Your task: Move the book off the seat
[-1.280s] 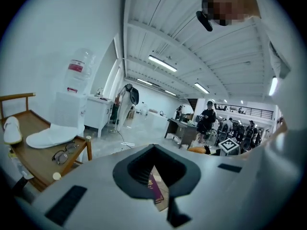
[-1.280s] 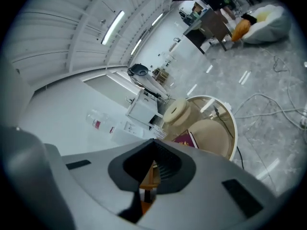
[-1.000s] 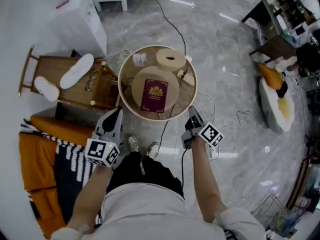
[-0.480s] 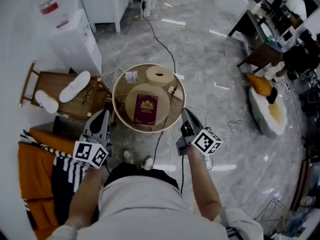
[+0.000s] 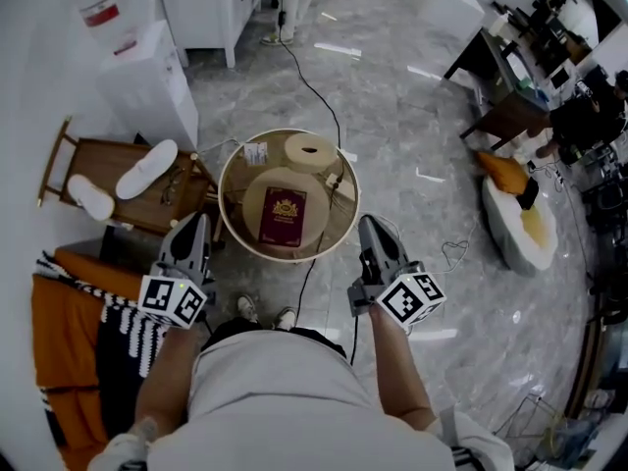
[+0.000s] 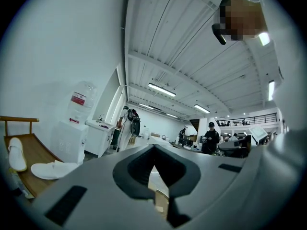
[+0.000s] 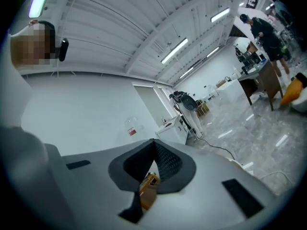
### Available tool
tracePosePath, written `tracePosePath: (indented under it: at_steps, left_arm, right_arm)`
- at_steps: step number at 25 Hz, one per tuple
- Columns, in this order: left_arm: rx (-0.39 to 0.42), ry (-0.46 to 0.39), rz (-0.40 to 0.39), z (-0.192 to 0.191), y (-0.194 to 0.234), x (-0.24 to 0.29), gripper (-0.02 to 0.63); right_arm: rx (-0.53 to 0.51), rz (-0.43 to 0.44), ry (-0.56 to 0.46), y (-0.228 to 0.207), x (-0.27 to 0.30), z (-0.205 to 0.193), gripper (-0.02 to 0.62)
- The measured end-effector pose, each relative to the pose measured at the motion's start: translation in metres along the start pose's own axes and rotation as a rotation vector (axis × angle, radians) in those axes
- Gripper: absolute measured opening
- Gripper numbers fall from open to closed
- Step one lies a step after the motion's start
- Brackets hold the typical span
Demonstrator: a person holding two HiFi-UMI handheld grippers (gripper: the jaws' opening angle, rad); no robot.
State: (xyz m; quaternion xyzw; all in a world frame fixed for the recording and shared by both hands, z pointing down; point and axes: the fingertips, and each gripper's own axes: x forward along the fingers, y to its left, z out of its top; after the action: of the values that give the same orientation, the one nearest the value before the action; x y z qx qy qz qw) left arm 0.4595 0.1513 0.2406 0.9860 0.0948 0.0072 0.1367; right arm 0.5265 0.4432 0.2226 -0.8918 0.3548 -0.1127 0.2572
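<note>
The maroon book (image 5: 282, 216) lies flat on the round tan seat (image 5: 251, 199), roughly at its middle, cover up with its gold crest showing. The seat sits inside a round white-rimmed table (image 5: 222, 200), with a pale roll (image 5: 311, 152) just beyond it and a small card (image 5: 255, 152) beside the roll. Both grippers are held on the person's side of the table, clear of the book: the left gripper (image 5: 199, 222) near the rim's left edge, the right gripper (image 5: 368, 224) near its right edge. In the left gripper view the dark fingers (image 6: 135, 170) meet at their tips with nothing between them; in the right gripper view the fingers (image 7: 168, 164) are likewise closed and empty. To the left stands a wooden chair (image 5: 118, 155) bearing two white slippers (image 5: 147, 168).
</note>
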Motion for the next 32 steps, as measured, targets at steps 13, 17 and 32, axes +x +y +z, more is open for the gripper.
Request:
tracePosePath:
  at_steps: [13, 17, 32]
  left_arm:
    - [-0.021, 0.016, 0.014, -0.005, 0.005, -0.011, 0.017]
    - [-0.026, 0.019, 0.017, -0.008, 0.012, -0.008, 0.017]
    - [-0.032, 0.012, 0.003, 0.0, 0.03, -0.009, 0.017]
  right_arm:
    - [-0.23, -0.103, -0.01, 0.006, -0.023, 0.022, 0.021]
    - [-0.273, -0.149, -0.032, 0.0, -0.027, 0.035, 0.022]
    - [-0.415, -0.178, -0.045, 0.025, -0.01, 0.039, 0.021]
